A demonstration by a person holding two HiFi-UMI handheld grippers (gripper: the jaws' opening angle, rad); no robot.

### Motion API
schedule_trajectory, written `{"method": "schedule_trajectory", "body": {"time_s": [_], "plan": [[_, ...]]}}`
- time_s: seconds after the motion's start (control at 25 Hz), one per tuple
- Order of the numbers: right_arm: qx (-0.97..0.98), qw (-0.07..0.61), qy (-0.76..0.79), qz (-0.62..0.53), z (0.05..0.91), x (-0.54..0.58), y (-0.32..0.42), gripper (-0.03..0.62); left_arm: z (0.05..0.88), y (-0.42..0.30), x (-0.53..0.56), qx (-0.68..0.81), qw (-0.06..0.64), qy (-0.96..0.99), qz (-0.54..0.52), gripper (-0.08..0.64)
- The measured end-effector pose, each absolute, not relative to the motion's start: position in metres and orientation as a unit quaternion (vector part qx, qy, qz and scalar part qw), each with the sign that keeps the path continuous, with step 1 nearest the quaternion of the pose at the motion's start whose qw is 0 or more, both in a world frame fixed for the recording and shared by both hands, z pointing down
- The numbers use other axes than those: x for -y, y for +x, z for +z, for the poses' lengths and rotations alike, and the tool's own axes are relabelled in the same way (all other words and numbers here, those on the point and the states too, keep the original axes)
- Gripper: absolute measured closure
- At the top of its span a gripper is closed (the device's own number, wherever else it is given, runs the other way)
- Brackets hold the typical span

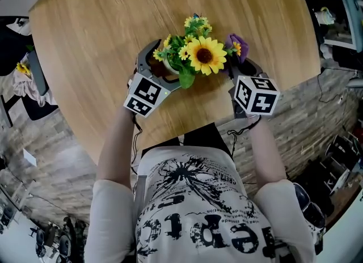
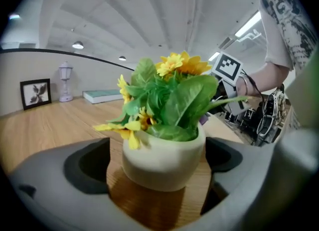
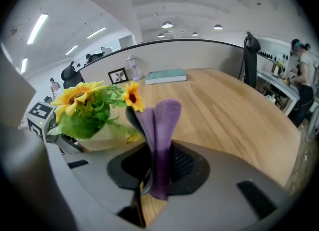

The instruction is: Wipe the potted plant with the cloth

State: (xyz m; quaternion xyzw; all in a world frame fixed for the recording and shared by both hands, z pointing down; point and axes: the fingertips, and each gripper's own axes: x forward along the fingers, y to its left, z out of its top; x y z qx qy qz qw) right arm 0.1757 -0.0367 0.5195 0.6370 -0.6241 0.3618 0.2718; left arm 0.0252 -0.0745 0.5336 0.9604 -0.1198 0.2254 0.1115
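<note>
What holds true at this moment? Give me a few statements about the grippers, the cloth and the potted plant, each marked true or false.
1. The right gripper is shut on a purple cloth. True.
2. The left gripper squeezes the pot. False: its jaws stand open, and the pot sits between them with a gap on each side.
3. The potted plant lies tipped over on its side. False: it stands upright on the wooden table.
4. The pot is cream-coloured and holds yellow flowers among green leaves. True.
</note>
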Motion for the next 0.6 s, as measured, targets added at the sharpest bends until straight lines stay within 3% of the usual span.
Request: {"method": "schedule_trajectory", "body": {"time_s": [0.36, 0.6], "plan": [[0.636, 0.274, 0.624, 0.361, 0.522, 0.052, 0.186, 0.512, 0.535, 0.05, 0.079, 0.105, 0.07, 0.962, 0.243, -0.022], [0.647, 0.293, 0.605, 0.36, 0.528, 0.058, 0.185, 0.512, 0.542, 0.047, 0.075, 0.081, 0.049, 0.96, 0.262, 0.028]]}}
